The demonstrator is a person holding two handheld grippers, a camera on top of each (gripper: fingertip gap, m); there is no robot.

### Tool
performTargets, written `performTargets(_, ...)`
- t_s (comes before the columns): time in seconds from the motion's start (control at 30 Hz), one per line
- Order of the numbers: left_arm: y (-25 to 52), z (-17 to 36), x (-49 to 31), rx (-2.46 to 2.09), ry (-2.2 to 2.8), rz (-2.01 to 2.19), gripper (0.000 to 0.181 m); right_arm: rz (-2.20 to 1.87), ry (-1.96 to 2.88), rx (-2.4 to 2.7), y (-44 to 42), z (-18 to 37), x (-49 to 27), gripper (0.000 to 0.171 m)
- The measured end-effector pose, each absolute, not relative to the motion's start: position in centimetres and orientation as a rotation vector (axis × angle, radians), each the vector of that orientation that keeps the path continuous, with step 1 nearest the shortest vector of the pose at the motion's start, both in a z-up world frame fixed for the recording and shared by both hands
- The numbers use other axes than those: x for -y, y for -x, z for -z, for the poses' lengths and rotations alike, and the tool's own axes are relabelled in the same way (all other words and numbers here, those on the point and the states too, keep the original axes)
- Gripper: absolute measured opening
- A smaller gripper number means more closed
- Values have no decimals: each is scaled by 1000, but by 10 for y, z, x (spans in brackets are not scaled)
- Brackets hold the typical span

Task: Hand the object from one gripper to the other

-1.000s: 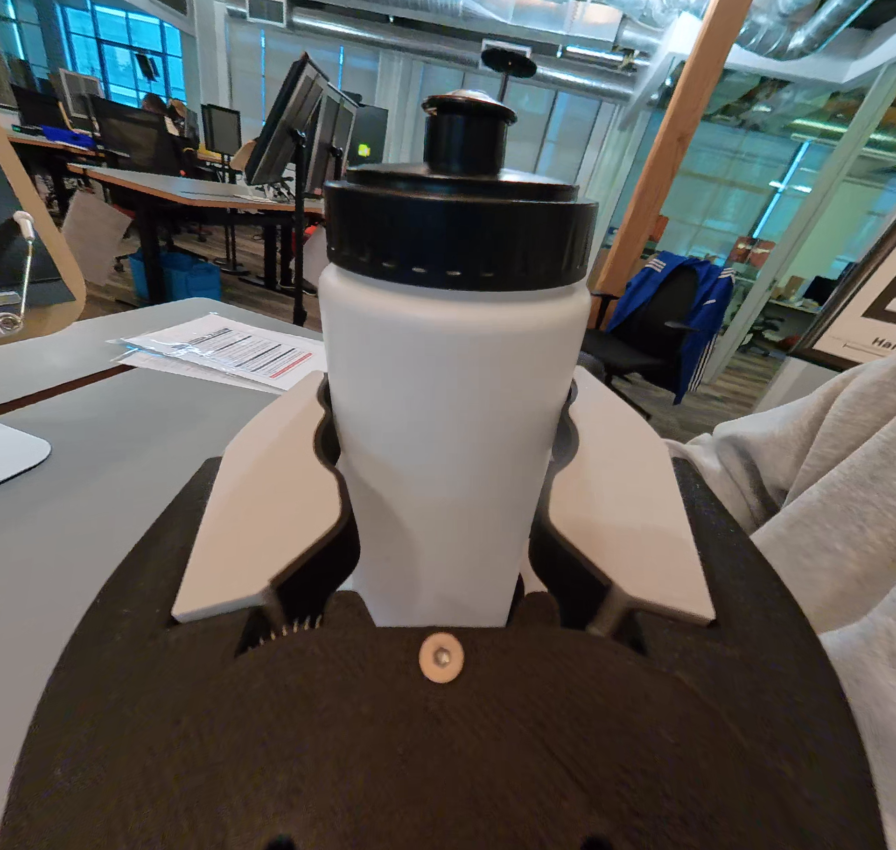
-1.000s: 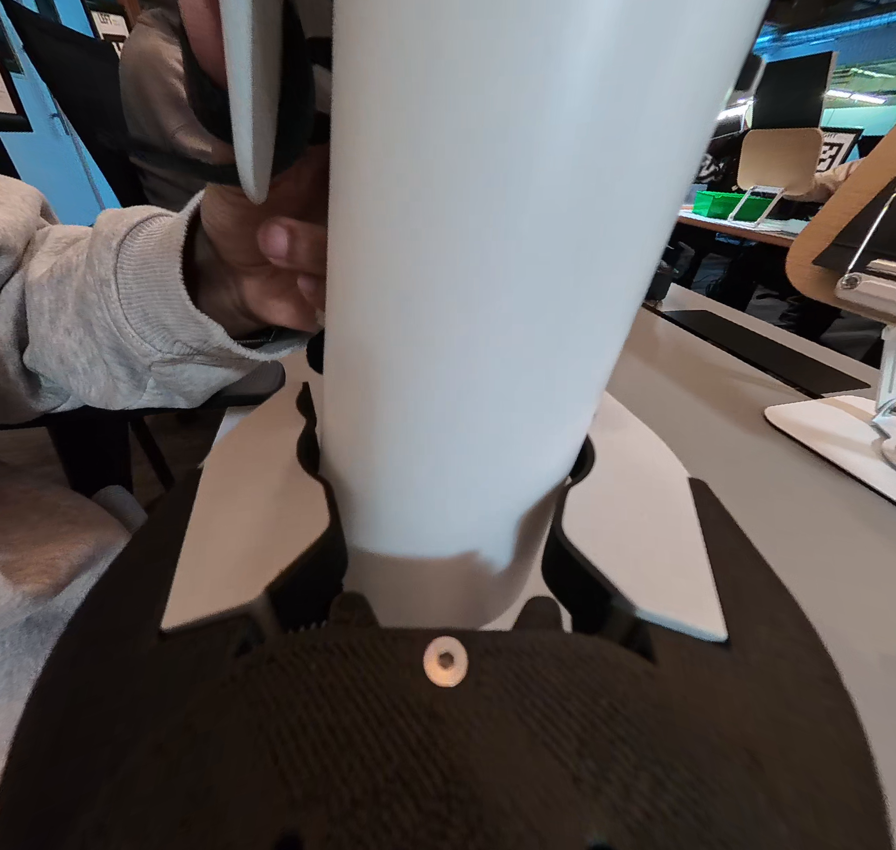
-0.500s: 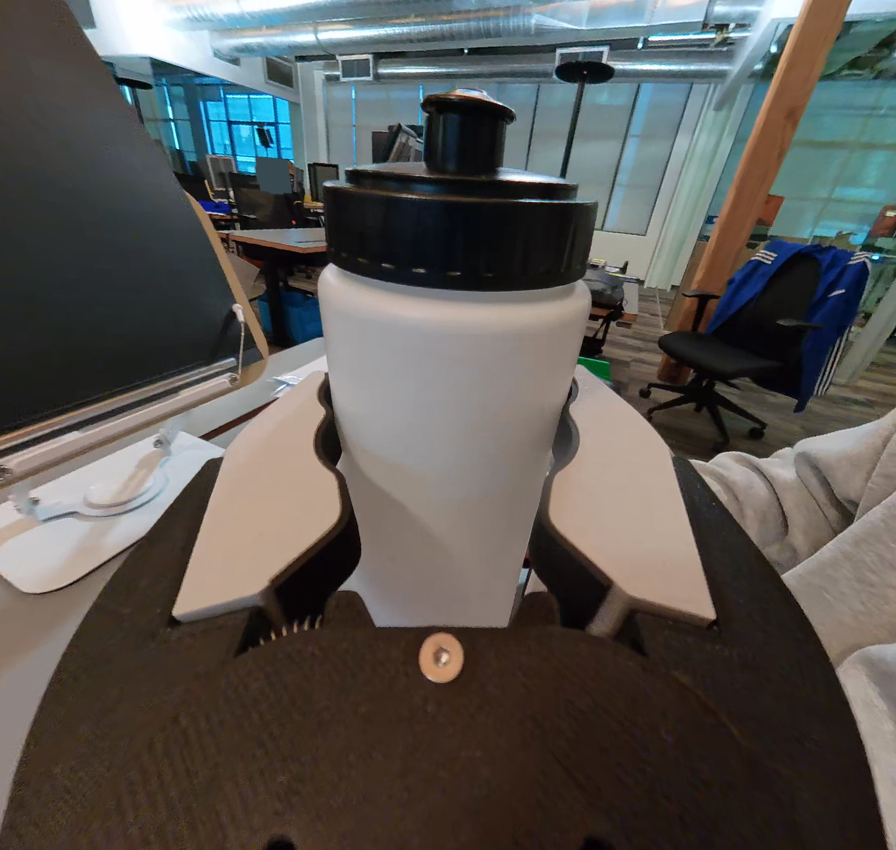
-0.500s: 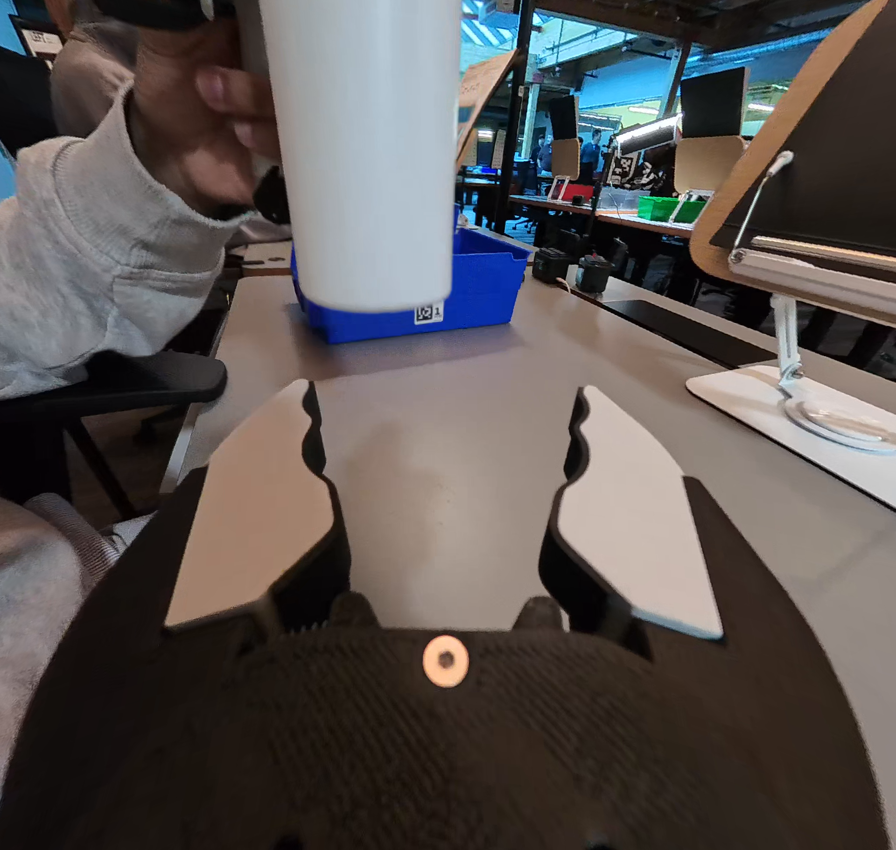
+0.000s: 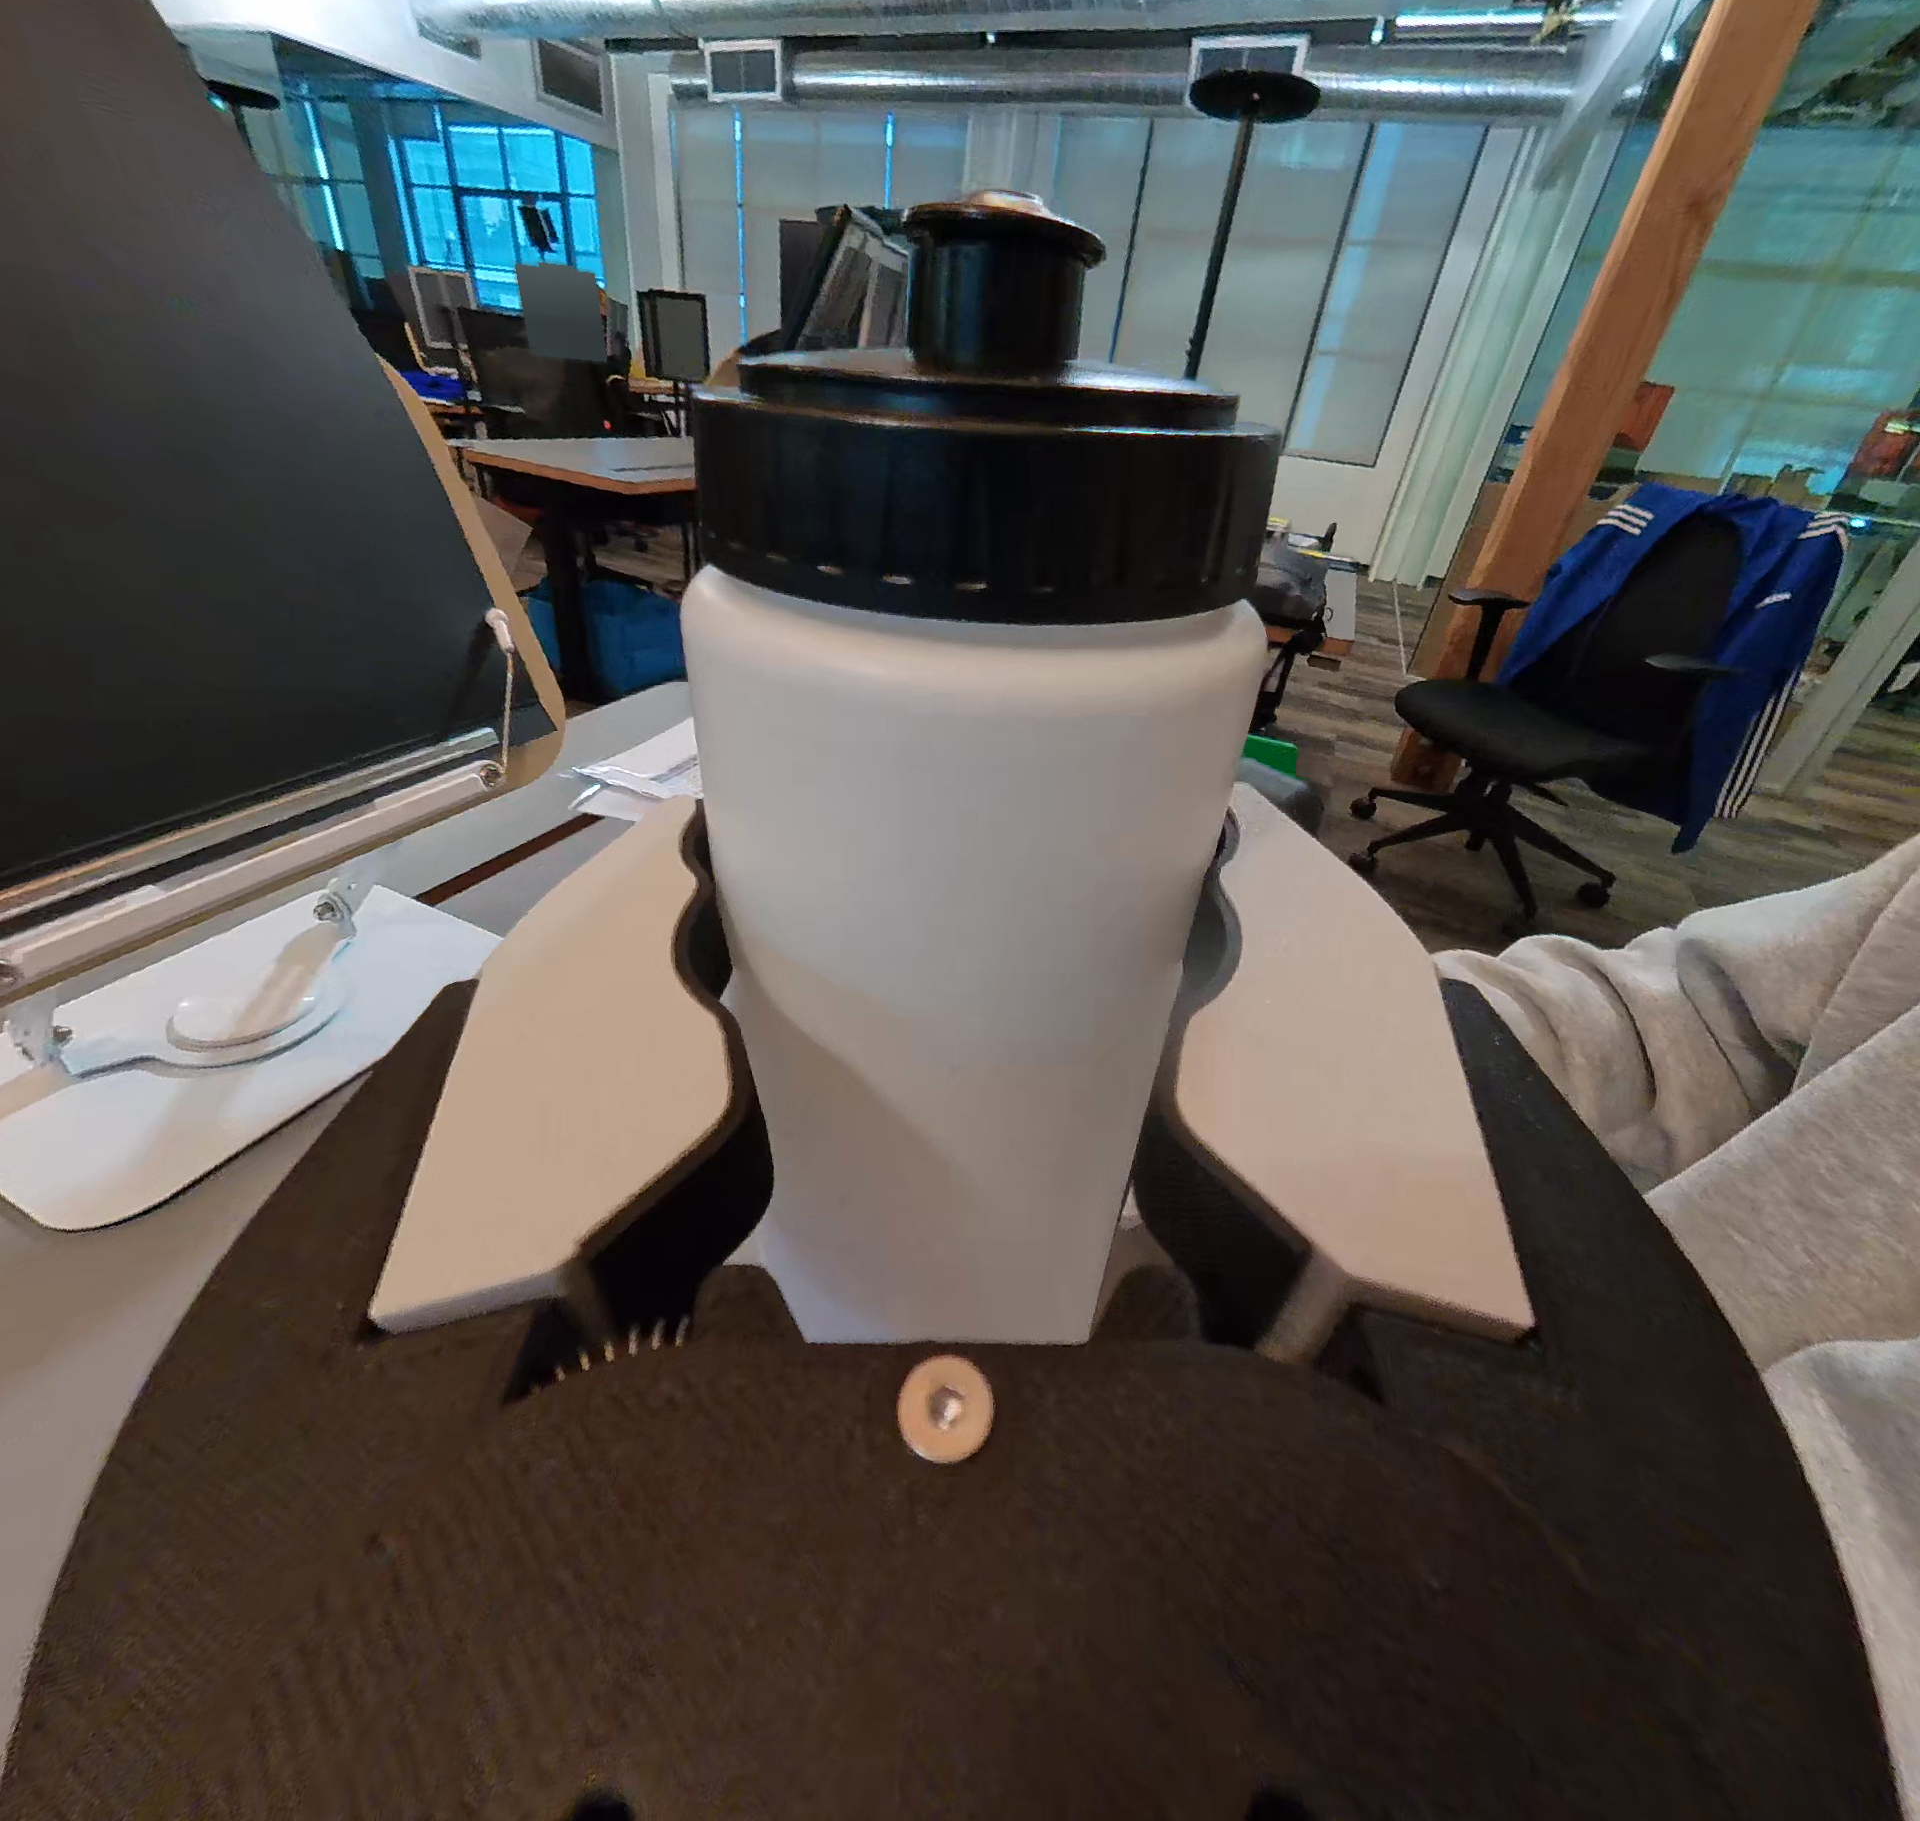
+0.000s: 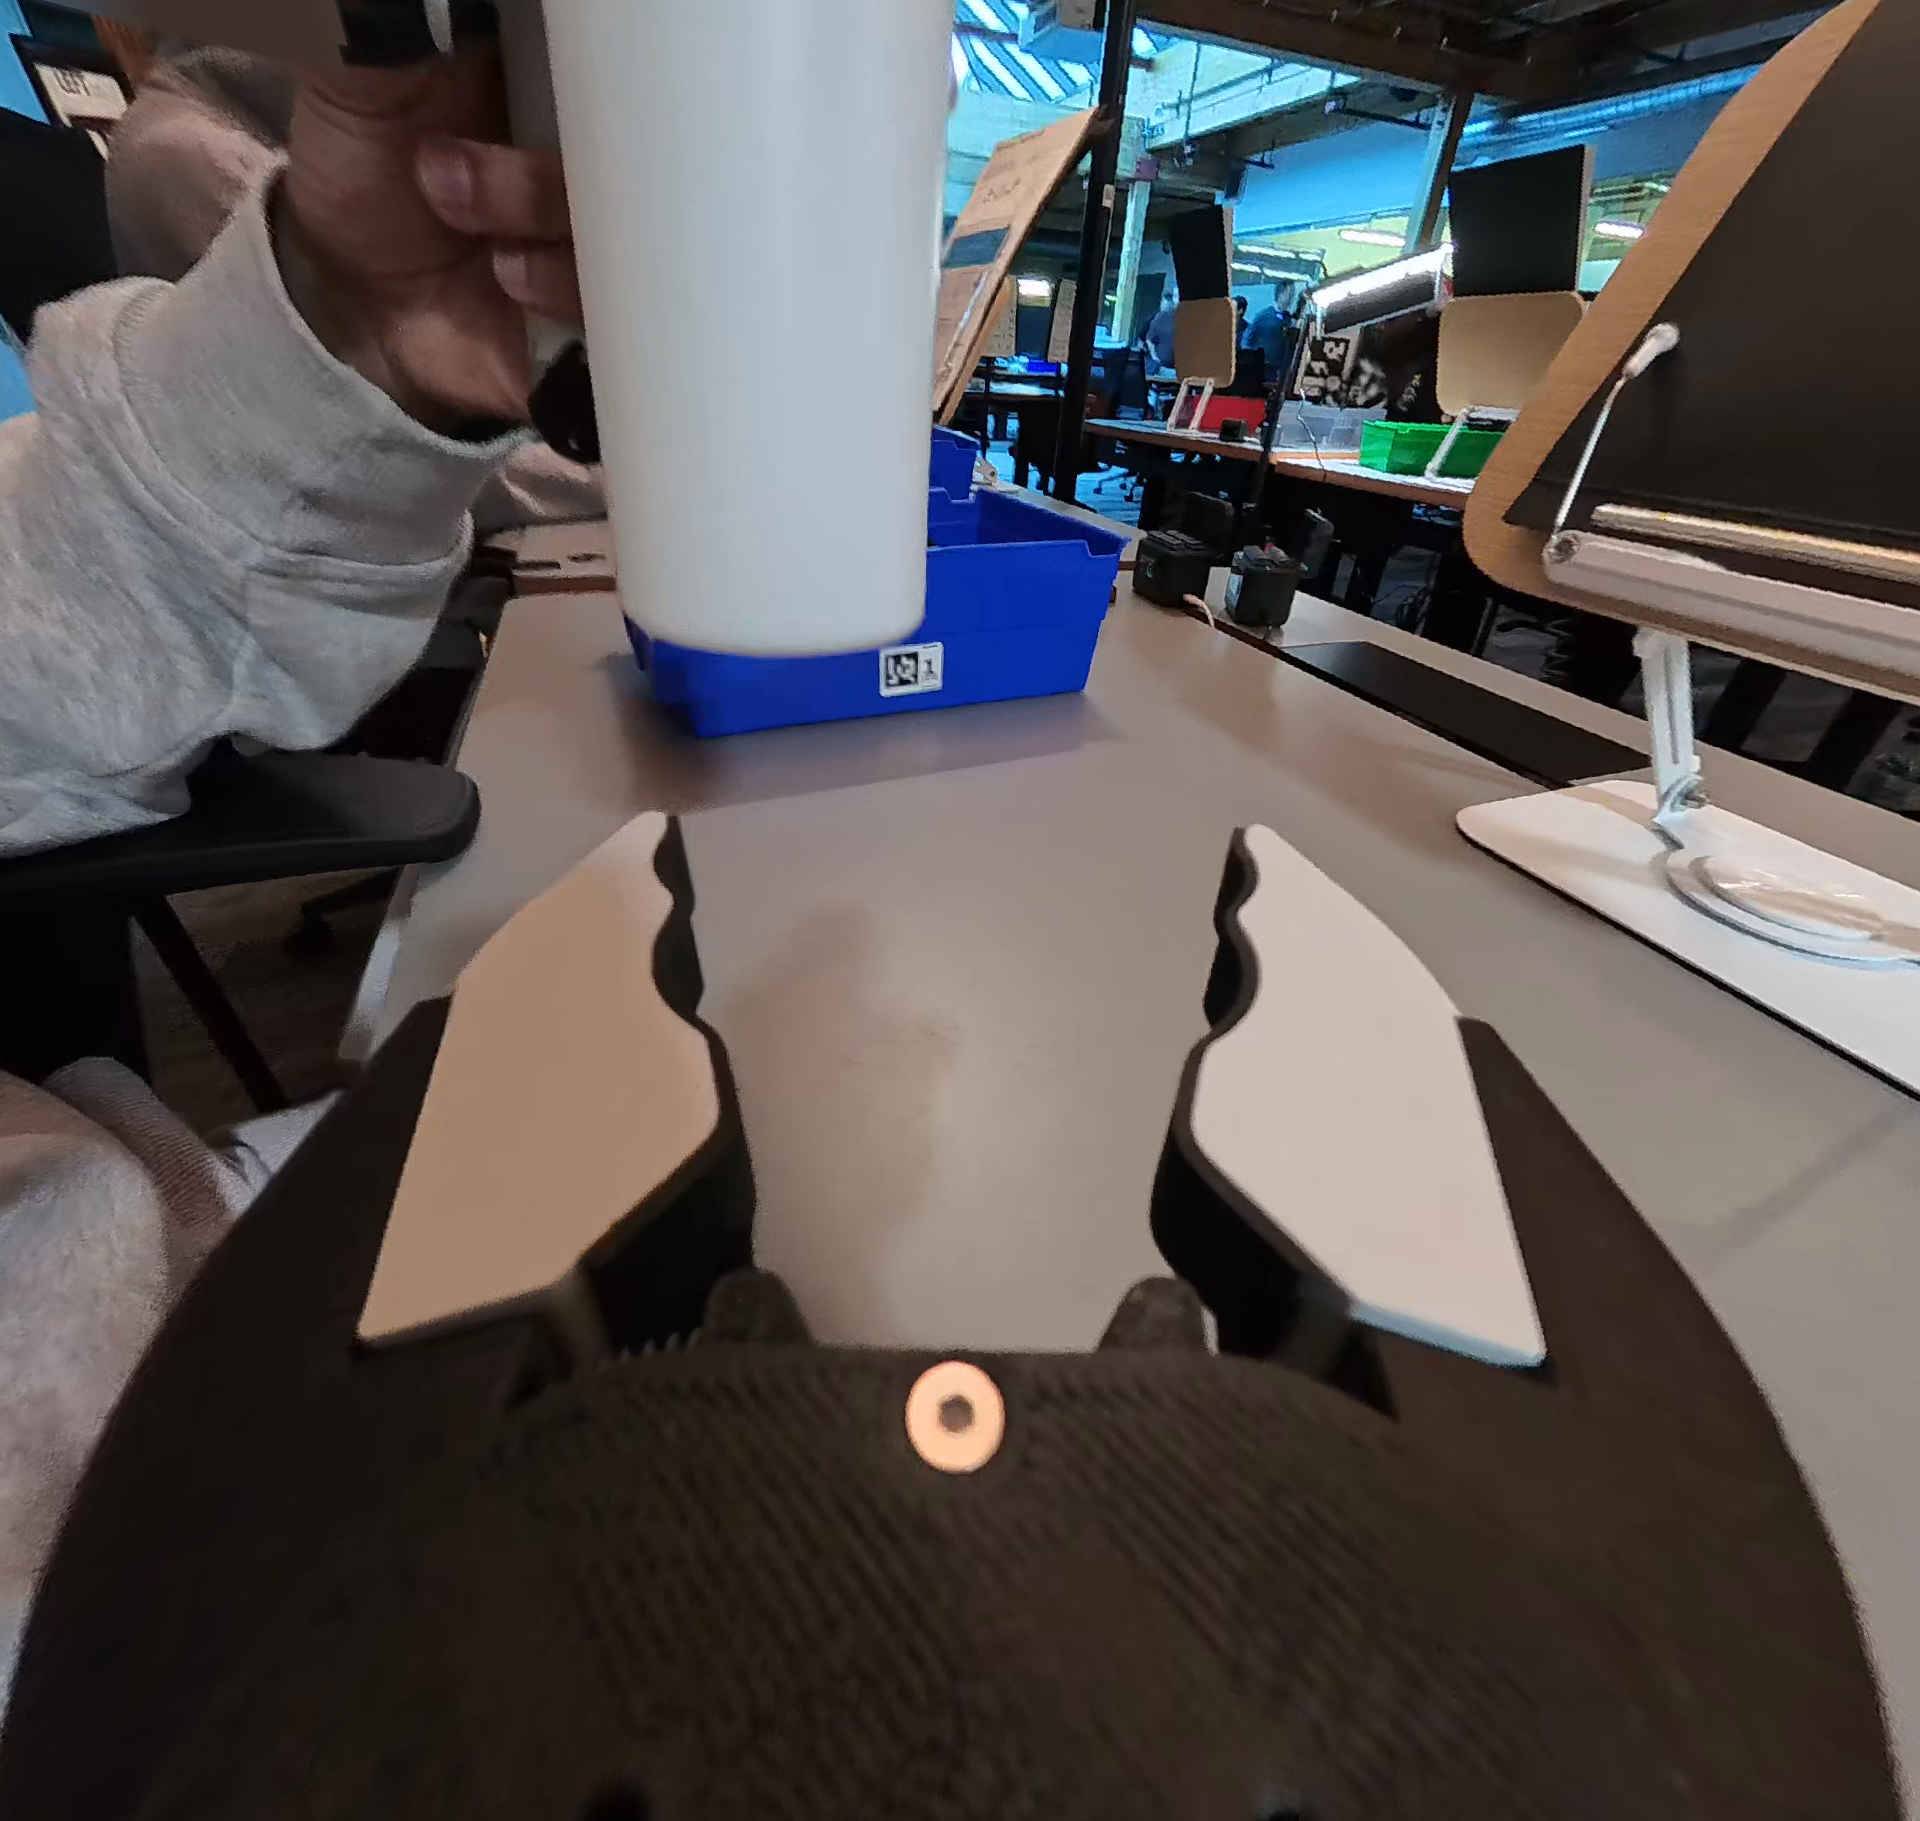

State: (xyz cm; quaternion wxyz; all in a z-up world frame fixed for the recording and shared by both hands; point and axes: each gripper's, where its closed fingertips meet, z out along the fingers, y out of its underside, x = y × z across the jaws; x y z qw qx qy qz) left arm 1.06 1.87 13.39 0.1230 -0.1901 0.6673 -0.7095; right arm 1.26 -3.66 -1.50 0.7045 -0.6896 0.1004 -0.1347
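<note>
Right wrist view showed the right gripper (image 6: 951, 950) spread wide and empty over the grey table (image 6: 1039, 940) — the white bottle (image 6: 748, 296) hung upright above and ahead, clamped near its cap by the left gripper (image 5: 961, 950), its base free.

White sticker (image 6: 911, 670) with a square code mark and a digit, on the blue bin's (image 6: 1018, 618) front wall, ahead of the right gripper's (image 6: 954, 826) jaws. Tan board (image 6: 1003, 213) beyond: print blurred. Papers (image 5: 634, 779) just left of the left gripper's (image 5: 961, 831) jaws: illegible.
</note>
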Motion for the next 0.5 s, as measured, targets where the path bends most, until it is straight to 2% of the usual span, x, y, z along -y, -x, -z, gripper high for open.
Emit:
performTargets(0.13, -11, -111, 5, -2007, 584, 2125, 89, 130, 1407, -228, 3, -9, 37, 109)
performTargets(0.3, -11, -51, 47, -2195, 635, 2107, 89, 129, 1493, -204, 8, 2, 29, 107)
performTargets(0.5, -1, -41, 64, -2194, 597, 2197, 89, 96, 1601, -191, 14, 22, 17, 100)
